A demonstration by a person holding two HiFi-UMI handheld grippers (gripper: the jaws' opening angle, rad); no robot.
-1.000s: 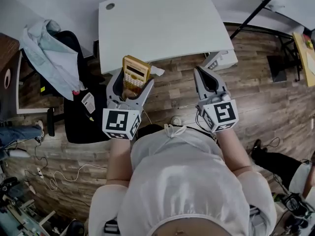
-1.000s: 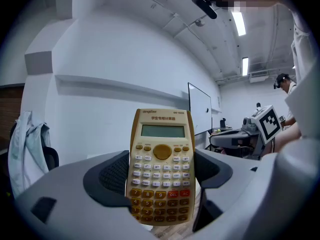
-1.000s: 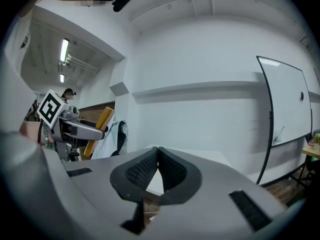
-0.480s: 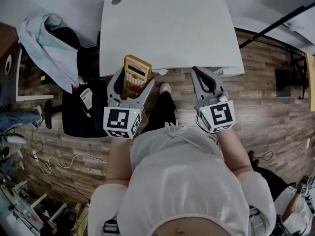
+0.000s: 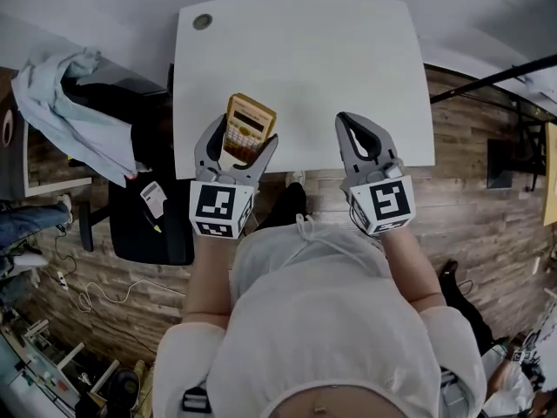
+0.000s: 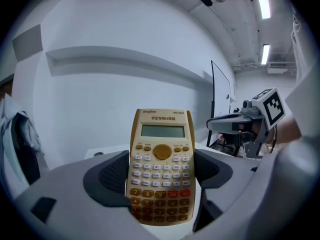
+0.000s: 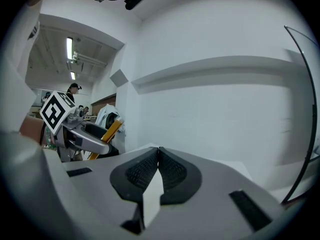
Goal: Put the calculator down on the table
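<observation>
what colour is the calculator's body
Tan-gold calculator, clearest in the left gripper view.

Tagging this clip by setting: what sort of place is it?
Probably an office or lab: a white table, a black chair draped with a jacket, cables on a wood floor.

bright, ceiling strips, fisheye edges (dark corners)

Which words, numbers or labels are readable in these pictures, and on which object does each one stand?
"7", "8", "9", "DEL", "AC": keys low on the calculator.
Print above the calculator's display: too small to read surely.
The other keys: too blurred to read.
Marker cubes: black-and-white patterns only, no text.
</observation>
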